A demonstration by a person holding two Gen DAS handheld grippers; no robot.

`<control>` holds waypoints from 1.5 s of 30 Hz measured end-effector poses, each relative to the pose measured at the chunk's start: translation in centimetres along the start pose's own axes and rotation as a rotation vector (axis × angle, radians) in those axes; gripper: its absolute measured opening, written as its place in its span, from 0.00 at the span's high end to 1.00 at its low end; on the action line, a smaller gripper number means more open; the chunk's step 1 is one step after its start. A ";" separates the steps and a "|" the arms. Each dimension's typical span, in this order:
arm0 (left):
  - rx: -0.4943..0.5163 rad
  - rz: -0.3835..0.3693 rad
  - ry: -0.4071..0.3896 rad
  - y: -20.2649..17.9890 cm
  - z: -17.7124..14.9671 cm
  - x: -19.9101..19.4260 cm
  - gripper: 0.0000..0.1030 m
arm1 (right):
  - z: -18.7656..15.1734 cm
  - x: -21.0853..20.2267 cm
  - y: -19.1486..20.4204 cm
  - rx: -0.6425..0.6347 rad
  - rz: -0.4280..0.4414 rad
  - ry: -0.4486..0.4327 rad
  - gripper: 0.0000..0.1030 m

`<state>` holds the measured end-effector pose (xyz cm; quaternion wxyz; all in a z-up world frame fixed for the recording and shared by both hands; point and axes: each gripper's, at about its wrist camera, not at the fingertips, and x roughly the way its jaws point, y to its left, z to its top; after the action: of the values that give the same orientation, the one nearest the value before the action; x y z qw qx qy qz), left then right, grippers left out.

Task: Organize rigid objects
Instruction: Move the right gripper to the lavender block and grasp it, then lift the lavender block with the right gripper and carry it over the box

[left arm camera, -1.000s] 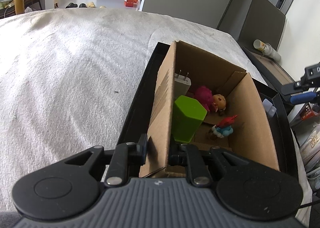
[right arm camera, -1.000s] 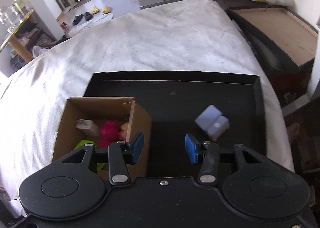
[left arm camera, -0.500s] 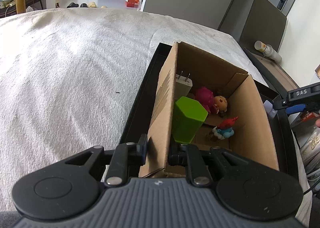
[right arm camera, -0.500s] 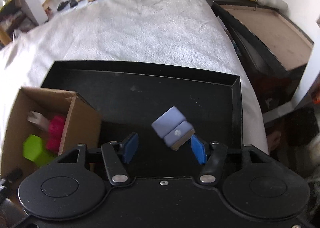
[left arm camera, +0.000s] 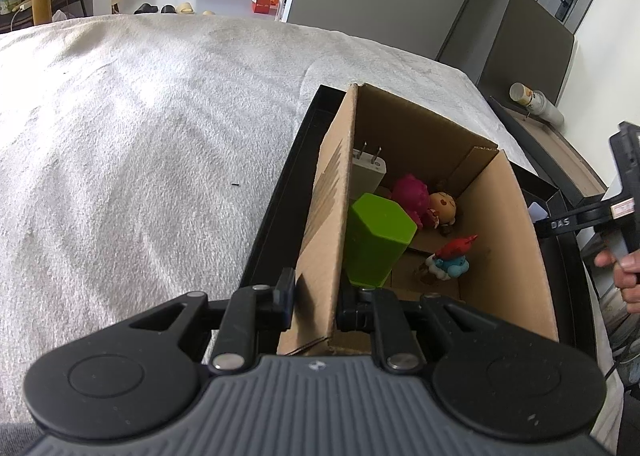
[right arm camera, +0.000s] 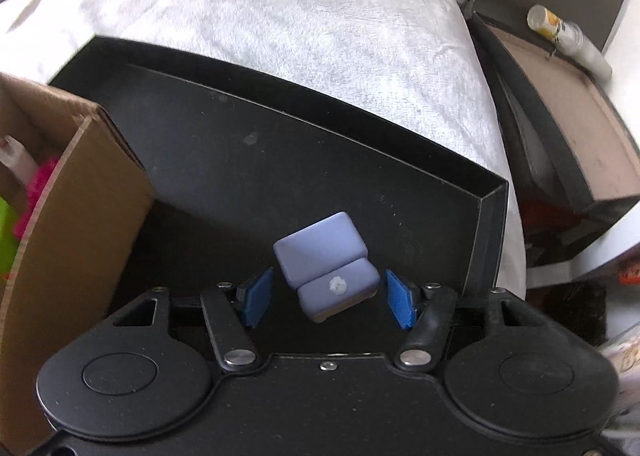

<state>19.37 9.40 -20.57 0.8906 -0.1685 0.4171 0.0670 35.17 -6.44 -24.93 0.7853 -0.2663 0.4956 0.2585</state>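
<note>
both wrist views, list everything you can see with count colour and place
cardboard box: 1, brown, in black tray's left end
black tray: 1, on white blanket
green block: 1, in box
wall charger: 1, white, in box
doll: 1, pink-haired, in box
figurine: 1, red and blue, in box
pale blue case: 1, on tray floor
left hand-held gripper: shut on box wall
right hand-held gripper: blue pads, open, straddling case

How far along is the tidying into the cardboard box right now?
Done: the green hexagonal block, white plug charger and two small toy figures sit inside the brown cardboard box. In hand: the left claw pinches the box wall. Left: the lavender plastic case lies on the black tray, between the open right claw.
</note>
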 end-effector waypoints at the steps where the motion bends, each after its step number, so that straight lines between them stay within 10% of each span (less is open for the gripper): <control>1: -0.001 -0.001 0.000 0.0 0.0 0.0 0.84 | 0.1 0.2 0.1 -0.009 -0.008 -0.002 0.41; 9: -0.004 -0.005 0.002 0.3 0.1 0.1 0.84 | 0.3 0.8 0.4 -0.011 -0.013 -0.007 0.57; 45: -0.011 -0.008 0.006 0.3 -0.1 -0.1 0.84 | 0.0 -12.6 6.0 -0.109 0.118 -0.080 0.58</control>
<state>19.17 9.61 -20.67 0.8887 -0.1751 0.4186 0.0655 26.43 -3.87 -14.37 0.7722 -0.2684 0.4640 0.3411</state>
